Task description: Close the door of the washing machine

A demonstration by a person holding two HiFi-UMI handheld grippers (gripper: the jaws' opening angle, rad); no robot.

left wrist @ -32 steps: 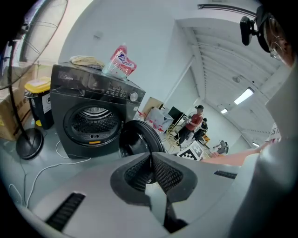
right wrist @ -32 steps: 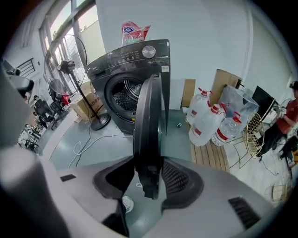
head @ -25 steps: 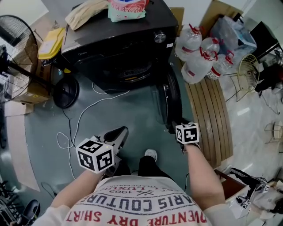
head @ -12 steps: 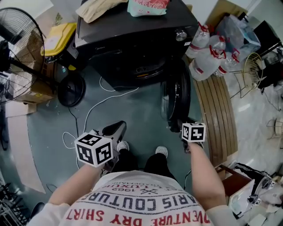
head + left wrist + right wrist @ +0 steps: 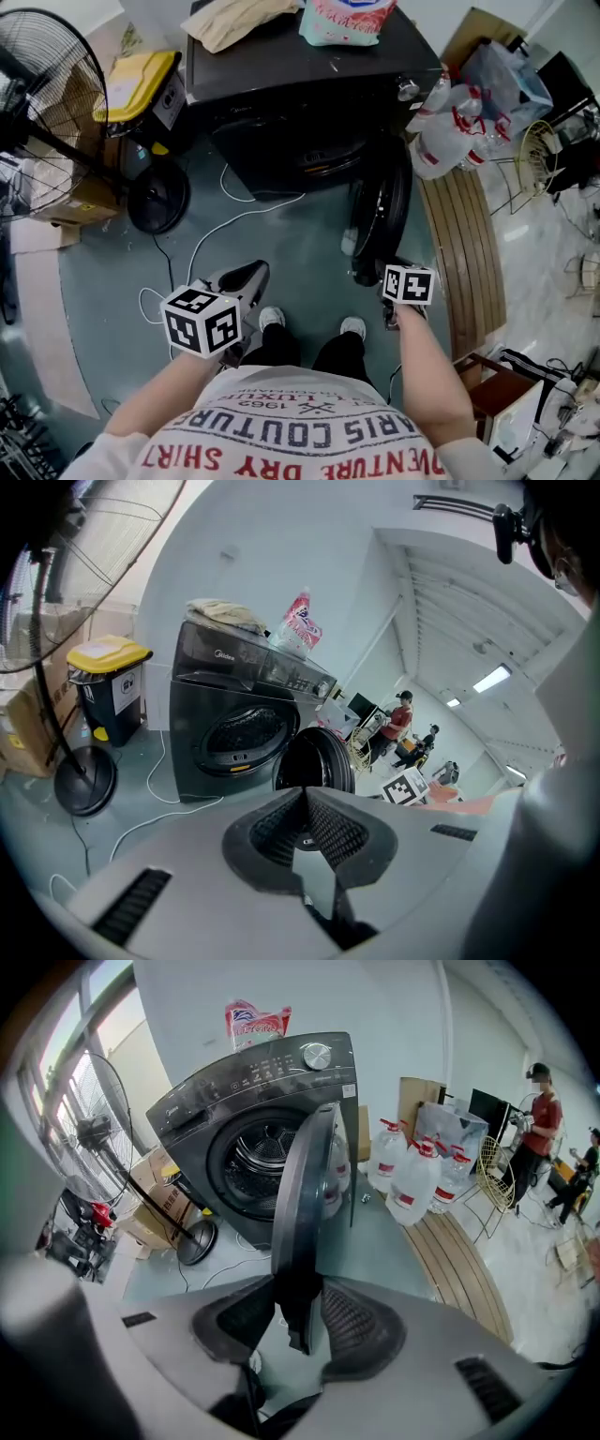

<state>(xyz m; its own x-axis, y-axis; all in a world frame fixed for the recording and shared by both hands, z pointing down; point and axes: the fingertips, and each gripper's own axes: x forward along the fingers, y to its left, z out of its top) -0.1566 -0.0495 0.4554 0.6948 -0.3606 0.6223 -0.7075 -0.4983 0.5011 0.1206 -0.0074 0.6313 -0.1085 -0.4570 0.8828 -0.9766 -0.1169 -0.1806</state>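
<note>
The right gripper (image 5: 300, 1284) has the near edge of the door (image 5: 380, 211) between its jaws; they are closing, and both pads touch the rim. The left gripper (image 5: 305, 797) hangs over the floor to the left with its jaws together and nothing between them.

The door stands wide open, edge-on to the person, swung out from the right side of the washer (image 5: 300, 94), whose round opening (image 5: 258, 1166) faces near. A white cable (image 5: 202, 244) loops over the floor in front of the washer, left of the door. The person's shoes (image 5: 272, 319) are just near of both grippers.

Right of the door stand water bottles (image 5: 450, 131) and a slatted wooden board (image 5: 464, 253). At left are a fan (image 5: 42, 103), its round base (image 5: 157, 197), and a yellow-lidded bin (image 5: 141, 80). A bag (image 5: 347, 19) and a beige cloth (image 5: 239, 19) lie on the washer.
</note>
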